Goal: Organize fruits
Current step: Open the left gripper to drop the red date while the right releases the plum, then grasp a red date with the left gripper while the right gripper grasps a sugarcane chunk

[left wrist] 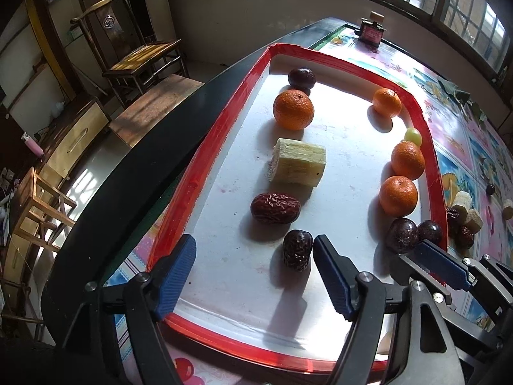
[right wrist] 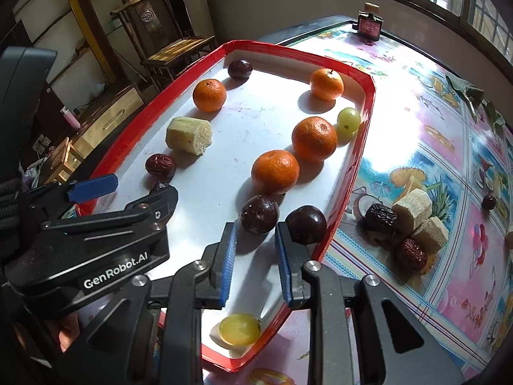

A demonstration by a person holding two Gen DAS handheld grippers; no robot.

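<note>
A red-rimmed white tray (left wrist: 205, 160) holds a left row of a dark plum, an orange, a sugarcane piece (left wrist: 298, 163) and two red dates. My left gripper (left wrist: 255, 240) stands open over the tray's near end. The nearer date (left wrist: 297, 249) lies on the tray between its fingers, close to the right one and untouched. The right row holds three oranges, a green grape (right wrist: 349, 121) and two dark plums. My right gripper (right wrist: 255, 227) has its fingertips closed on the near side of the left dark plum (right wrist: 259, 214), which rests on the tray.
A yellow grape (right wrist: 239, 329) lies in the tray under the right gripper. On the patterned tablecloth right of the tray sit dates (right wrist: 381, 218) and sugarcane pieces (right wrist: 413, 205). A small dark bottle (right wrist: 368, 25) stands at the far edge. Wooden chairs stand left of the table.
</note>
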